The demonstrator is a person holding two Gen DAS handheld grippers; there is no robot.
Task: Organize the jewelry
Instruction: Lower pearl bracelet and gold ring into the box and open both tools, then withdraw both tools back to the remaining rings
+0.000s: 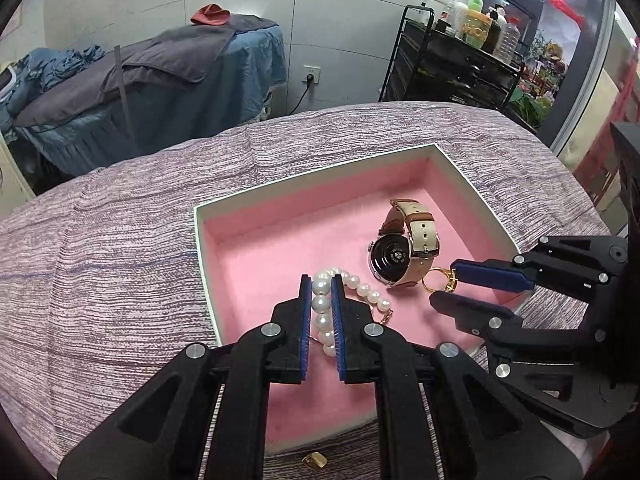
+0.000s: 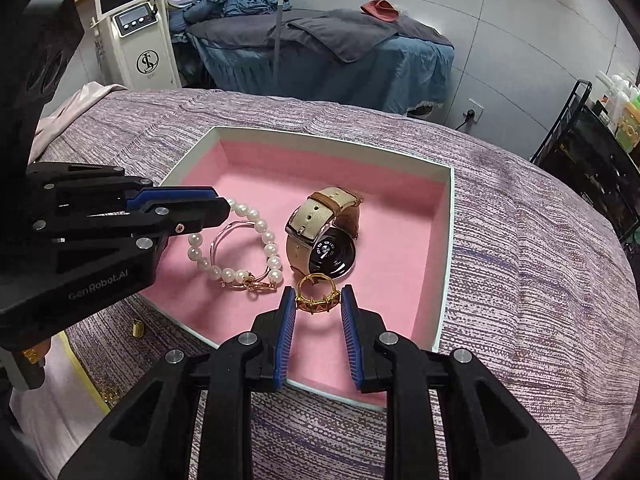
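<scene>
A white box with pink lining [image 1: 312,180] [image 2: 332,136] sits on the purple striped cloth. Inside lie a pearl bracelet [image 1: 362,290] [image 2: 256,220], a watch with a beige strap [image 1: 404,250] [image 2: 320,236] and a gold ring [image 1: 438,280] [image 2: 314,298]. My left gripper [image 1: 321,284] [image 2: 218,204] is closed on the pearl bracelet inside the box. My right gripper [image 2: 316,294] [image 1: 444,280] has its jaws around the gold ring; the ring touches the left pad, with a small gap at the right one.
A small gold piece [image 1: 314,460] [image 2: 137,327] lies on the cloth outside the box's near edge. More gold pieces [image 2: 108,394] lie on a light surface at the lower left. A massage bed [image 1: 160,80], a black trolley [image 1: 460,64] and a white machine [image 2: 136,28] stand behind.
</scene>
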